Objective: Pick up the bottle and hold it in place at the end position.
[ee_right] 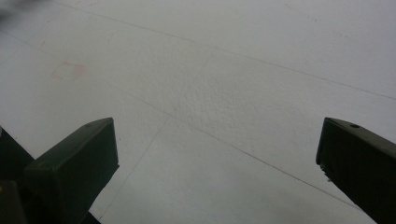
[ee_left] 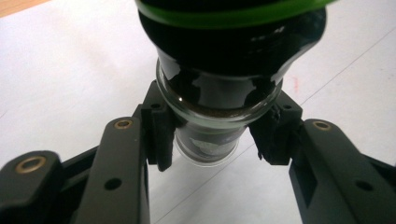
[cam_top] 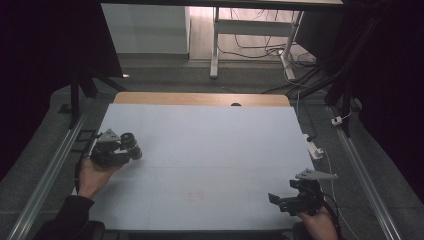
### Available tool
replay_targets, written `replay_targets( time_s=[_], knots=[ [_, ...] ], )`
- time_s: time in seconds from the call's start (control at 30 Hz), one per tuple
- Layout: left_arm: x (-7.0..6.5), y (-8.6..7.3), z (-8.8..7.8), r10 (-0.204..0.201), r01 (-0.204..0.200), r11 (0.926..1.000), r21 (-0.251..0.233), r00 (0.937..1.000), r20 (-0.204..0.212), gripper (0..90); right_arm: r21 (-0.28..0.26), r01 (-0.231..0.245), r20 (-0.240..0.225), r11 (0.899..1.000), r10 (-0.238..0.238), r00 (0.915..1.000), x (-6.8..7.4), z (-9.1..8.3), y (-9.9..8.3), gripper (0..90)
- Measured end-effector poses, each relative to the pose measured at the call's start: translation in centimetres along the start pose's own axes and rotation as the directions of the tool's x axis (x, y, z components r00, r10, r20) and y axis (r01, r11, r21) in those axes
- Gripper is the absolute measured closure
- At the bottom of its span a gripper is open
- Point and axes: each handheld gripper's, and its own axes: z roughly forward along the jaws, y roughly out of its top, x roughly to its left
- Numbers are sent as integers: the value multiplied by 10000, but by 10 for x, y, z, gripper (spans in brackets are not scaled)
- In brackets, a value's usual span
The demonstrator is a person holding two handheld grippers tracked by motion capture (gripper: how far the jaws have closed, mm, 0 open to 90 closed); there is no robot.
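1. My left hand-held gripper [ee_left: 212, 140] is clenched on a small glass jar [ee_left: 219, 93]: its two black pads [ee_left: 161, 135] press the clear neck from either side, just under the rolled glass lip.

2. The jar sits between my jaws rather than ahead of them. Its long axis runs straight out along the gripper's own line, with the dark lid and its green band [ee_left: 233, 16] at the far end and the clear base toward my hand.

3. In the high view the same jar [cam_top: 131, 143] sticks out from the left hand-held gripper [cam_top: 120, 150] toward the middle of the worktop [cam_top: 210, 150], lying roughly level near its left edge. I cannot tell whether it touches the sheet.

4. My right hand-held gripper [ee_right: 217, 154] is released, jaws wide apart with bare white worktop [ee_right: 233, 70] between them. It rests at the near right corner [cam_top: 280, 200], well apart from the jar, so the left hand is by far the nearer one.

5. I judge that any set-down or hand-over turns on that outward-pointing axis.

6. No brand, label or writing is readable; a faint reddish mark [cam_top: 196, 196] on the worktop is not legible.
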Motion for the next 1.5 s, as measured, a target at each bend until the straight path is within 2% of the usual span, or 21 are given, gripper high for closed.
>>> replay_targets(
  time_s=[0.2,0.3,0.5,0.87,1.2,1.5],
  knots=[
    [-12,16,6,-57,50,9998,174,9992,407,539,-4,-13,-16,10000,13,10000,0,0,0,0],
    [-19,24,11,3,-17,9995,329,9991,422,539,8,-34,-14,10000,34,10000,0,0,0,0],
    [-32,39,19,135,-148,9996,255,9985,524,539,10,-43,-26,10000,43,10000,0,0,0,0],
    [-59,66,40,112,-138,9995,286,9960,883,539,-18,-36,-48,10000,36,10000,-1,0,0,0],
    [-82,83,60,644,-698,9963,500,9927,1017,538,-27,-46,-69,10000,46,10000,-1,0,0,0],
    [-103,100,81,845,-905,9949,438,9887,1236,538,-26,-67,-84,10000,67,9999,-1,0,0,0]
  ],
)
